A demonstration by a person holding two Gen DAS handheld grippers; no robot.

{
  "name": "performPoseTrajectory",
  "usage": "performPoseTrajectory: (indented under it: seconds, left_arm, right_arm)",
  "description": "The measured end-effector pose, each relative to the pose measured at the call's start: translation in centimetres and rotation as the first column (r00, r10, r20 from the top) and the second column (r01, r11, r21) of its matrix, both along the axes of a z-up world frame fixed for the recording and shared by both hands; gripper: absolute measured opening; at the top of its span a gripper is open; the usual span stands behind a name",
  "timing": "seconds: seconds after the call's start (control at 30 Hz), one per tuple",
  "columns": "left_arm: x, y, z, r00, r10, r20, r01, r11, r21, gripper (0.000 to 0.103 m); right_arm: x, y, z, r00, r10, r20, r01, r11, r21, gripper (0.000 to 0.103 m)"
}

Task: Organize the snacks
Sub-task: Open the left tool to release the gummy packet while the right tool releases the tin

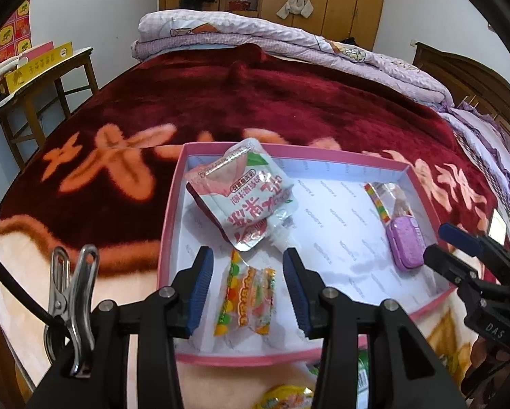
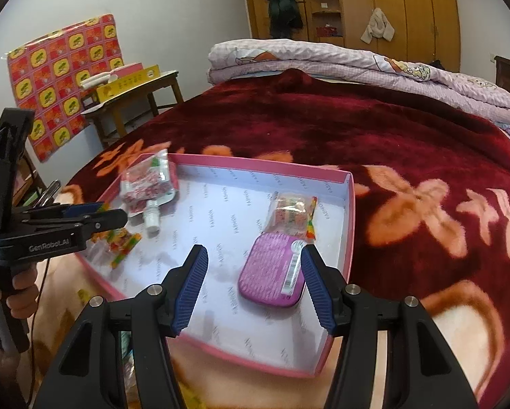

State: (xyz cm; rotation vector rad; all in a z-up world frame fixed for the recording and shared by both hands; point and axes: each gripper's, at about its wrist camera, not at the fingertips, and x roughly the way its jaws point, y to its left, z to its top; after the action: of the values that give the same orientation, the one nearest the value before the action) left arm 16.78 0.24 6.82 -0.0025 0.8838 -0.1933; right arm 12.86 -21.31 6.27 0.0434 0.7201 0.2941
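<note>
**Snacks gathered in a pink box on the bed**

A drink pouch point(image 1: 244, 201), candy packet point(image 1: 246, 298) and purple tin point(image 2: 272, 272) lie in the box point(image 2: 348, 238) — both tools, left point(image 1: 248, 289) and right point(image 2: 255, 289), spread wide, holding nothing, likely just after release.

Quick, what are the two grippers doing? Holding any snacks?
Left gripper: open, holding nothing, over a candy packet.
Right gripper: open, holding nothing, by the purple tin.

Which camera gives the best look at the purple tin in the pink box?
The right wrist view: the purple tin lies close, just ahead of the open right gripper, label visible. The left wrist view shows it small near the frame's right side.
</note>
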Motion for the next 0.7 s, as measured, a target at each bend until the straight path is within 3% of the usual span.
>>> performPoseTrajectory:
  seconds: [0.7]
  left_arm:
    - [-5.1,0.5,1.1,1.000,-0.017,0.011,0.017,1.000,-0.015,0.045]
  right_arm:
    - [-5.0,0.9,0.7,0.999,0.005,-0.037,-0.003,0.999,0.036,0.058]
